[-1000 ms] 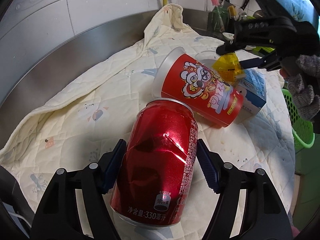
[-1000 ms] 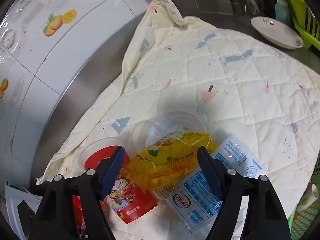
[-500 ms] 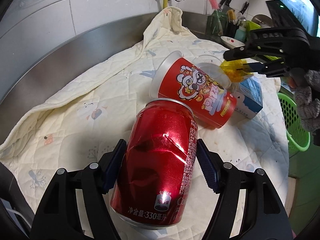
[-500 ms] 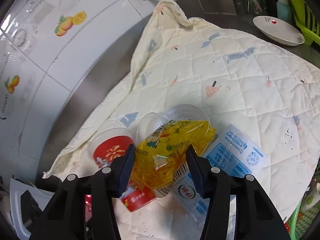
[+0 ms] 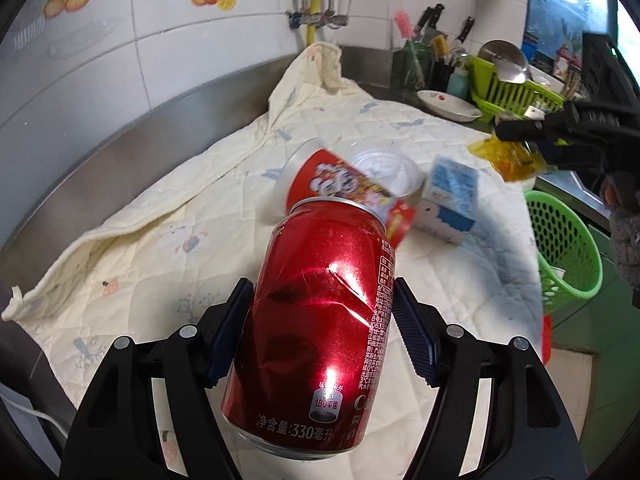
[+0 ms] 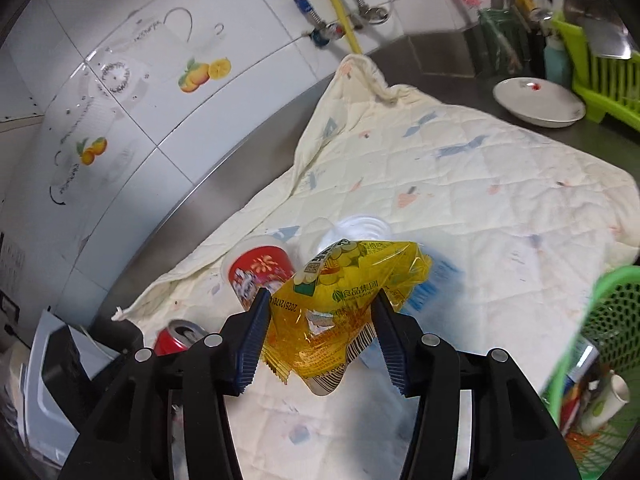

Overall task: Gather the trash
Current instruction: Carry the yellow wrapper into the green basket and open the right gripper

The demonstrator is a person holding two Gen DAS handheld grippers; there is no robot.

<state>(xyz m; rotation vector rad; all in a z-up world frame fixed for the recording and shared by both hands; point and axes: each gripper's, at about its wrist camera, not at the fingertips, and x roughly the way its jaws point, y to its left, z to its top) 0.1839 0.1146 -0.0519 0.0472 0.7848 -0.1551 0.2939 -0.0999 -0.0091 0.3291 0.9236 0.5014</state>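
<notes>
Left gripper (image 5: 322,316): nearest the left wrist camera, closed on a dented red soda can (image 5: 316,320); both blue pads press the can's sides, and the can is held above the cloth, its top tipped toward 12 o'clock.
Right gripper (image 6: 320,322): nearest the right wrist camera, clamped on a crumpled yellow snack wrapper (image 6: 344,300) that is lifted off the cloth; in the left wrist view this gripper (image 5: 532,148) sits at 2 o'clock, the wrapper (image 5: 508,158) hanging from its tips.
Quilted cloth (image 5: 168,216): cream with small prints, spread over a steel counter (image 5: 120,152), its far corner bunched at 12 o'clock under the wall pipes.
Red printed cup (image 5: 344,188): lying on its side on the cloth just beyond the can, at 12 o'clock in the left view; at 10 o'clock of the wrapper in the right view (image 6: 260,272).
Clear plastic lid (image 5: 384,168): touching the red cup on its far side.
Blue-and-white milk packet (image 5: 452,200): on the cloth just right of the cup, at 1 o'clock.
Green mesh basket (image 5: 568,248): past the cloth's right edge at 3 o'clock, below counter level; the right view (image 6: 600,360) shows some litter already inside it.
White dish (image 6: 536,102): on the steel counter beyond the cloth, at 1 o'clock.
Green dish rack (image 5: 512,88): just behind the dish, by the wall.
</notes>
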